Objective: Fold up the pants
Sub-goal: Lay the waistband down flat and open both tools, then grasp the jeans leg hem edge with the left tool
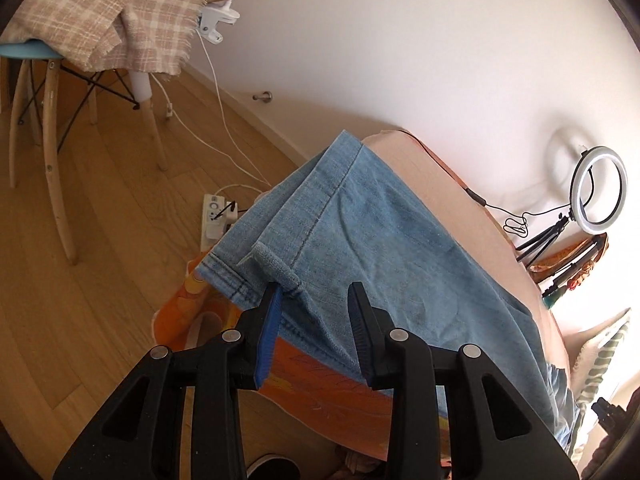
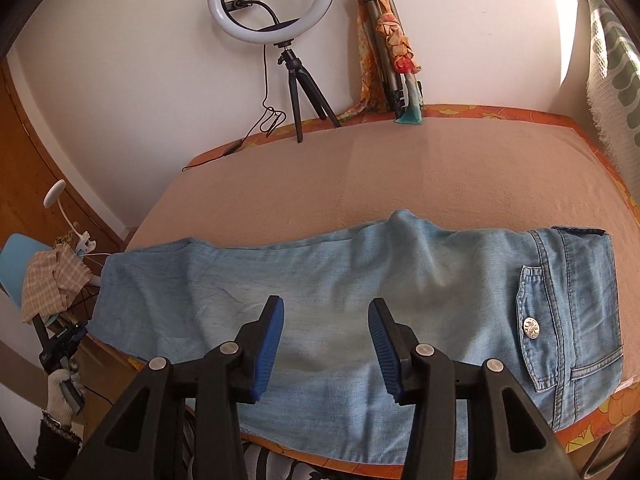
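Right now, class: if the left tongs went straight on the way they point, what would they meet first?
Most likely the jeans: the open left tongs point at the hem end by the table edge, one tip close to a belt loop. Depth is unclear.

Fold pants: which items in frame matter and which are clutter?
Job:
- jeans, laid flat on the bed
- left hand-held gripper, open at the hem
- right hand-held gripper, open over mid-leg

Clutter:
- ring light
- chair
- plaid cloth
- power strip
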`<state>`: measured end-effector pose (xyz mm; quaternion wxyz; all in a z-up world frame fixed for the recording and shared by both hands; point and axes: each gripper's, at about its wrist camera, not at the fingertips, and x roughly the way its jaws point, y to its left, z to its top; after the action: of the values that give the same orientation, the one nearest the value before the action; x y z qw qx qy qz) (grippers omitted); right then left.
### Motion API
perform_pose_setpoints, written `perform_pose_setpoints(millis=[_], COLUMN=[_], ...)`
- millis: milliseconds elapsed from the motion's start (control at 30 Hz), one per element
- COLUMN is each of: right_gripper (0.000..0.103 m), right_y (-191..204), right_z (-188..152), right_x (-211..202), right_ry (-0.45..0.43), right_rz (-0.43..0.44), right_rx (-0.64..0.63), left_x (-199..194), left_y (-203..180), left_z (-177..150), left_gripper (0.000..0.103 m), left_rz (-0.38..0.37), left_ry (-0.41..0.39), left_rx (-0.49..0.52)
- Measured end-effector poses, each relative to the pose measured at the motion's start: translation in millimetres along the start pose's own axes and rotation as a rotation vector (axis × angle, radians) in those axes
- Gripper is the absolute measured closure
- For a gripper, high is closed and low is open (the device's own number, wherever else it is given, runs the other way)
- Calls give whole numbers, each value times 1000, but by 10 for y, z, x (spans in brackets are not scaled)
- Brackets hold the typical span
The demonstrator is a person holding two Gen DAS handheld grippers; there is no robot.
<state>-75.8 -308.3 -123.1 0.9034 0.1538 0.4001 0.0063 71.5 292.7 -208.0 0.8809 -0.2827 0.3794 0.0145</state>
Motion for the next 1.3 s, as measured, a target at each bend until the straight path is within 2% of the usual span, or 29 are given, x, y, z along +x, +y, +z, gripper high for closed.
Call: perform_pose_setpoints(millis=[67,167,233,267,300,400,467,533,600,667,700,767,900,1067,1133,1233,1300], right_gripper=[56,56,56,56,56,56,56,56,56,56,56,56,54,54,54,51,48], right_y=[24,62,76,75,74,86,97,114,137,161,174,204,324,760,1012,1445,1754], right_z=[-1,-12,-25,-25,-28,-26,-10,-6,-1,3,7,17,96,409,574,781,856], right_x=[11,26,45,63,76,101,106,105,124,144,154,165,246,377,433,582,783], right_ry=[3,4,11,17,22,28,27,26,29,34,35,38,58,70,78,104,161], right_rz=[-2,-10,-12,-9,-6,-4,-4,-1,-1,1,0,6,16,66,104,168,236], right_rx=[-3,-14,-18,-16,-12,-5,-11,-18,-29,-33,-34,-41,-79,-198,-262,-364,-449], left_x=[86,118,100,95,92,47,-71,-144,-77,50,35,-15,7,-36,23,81,76], left_y=[56,140,145,133,133,71,12,3,126,258,284,340,348,218,211,263,307], left_z=[27,23,14,13,17,54,94,125,127,93,70,33,41,114,114,95,94], left_gripper=[71,72,79,96,98,98,98,98,98,98,98,98,98,97,97,97,97], left_rz=[32,22,23,26,18,8,4,30,66,48,65,52,21,47,67,55,32], left_ry=[42,53,24,9,-1,-31,-87,-133,-121,-57,-67,-91,-73,-115,-99,-83,-82], left_rx=[-32,-84,-72,-60,-55,-38,-8,9,-17,-57,-43,-52,-62,-6,17,5,-16])
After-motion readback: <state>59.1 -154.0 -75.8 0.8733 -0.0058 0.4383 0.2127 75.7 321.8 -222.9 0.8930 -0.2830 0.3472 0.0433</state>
